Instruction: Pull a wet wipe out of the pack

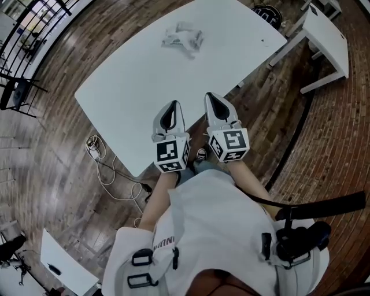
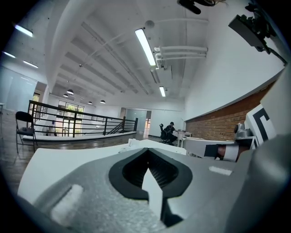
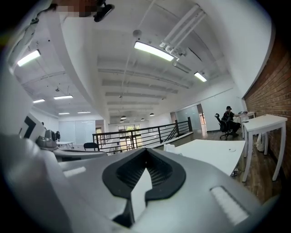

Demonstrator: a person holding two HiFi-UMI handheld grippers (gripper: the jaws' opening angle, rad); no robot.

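Note:
The wet wipe pack [image 1: 182, 39] lies crumpled and whitish on the far part of the white table [image 1: 133, 87]. Both grippers hover side by side over the table's near edge, well short of the pack, and point towards it. My left gripper [image 1: 171, 106] has its jaws together with nothing between them, and so does my right gripper [image 1: 211, 96]. In the left gripper view the pack [image 2: 131, 142] is a small white shape beyond the shut left gripper [image 2: 146, 151]. In the right gripper view the pack [image 3: 169, 147] peeks over the shut right gripper [image 3: 146, 151].
A second white table [image 1: 327, 30] stands at the far right, and a dark round object [image 1: 267, 13] lies on the floor beyond the near table. A white cable [image 1: 107, 169] trails across the wooden floor at the left. Black railings [image 1: 30, 34] run along the far left. A person sits at a distant desk [image 3: 227, 120].

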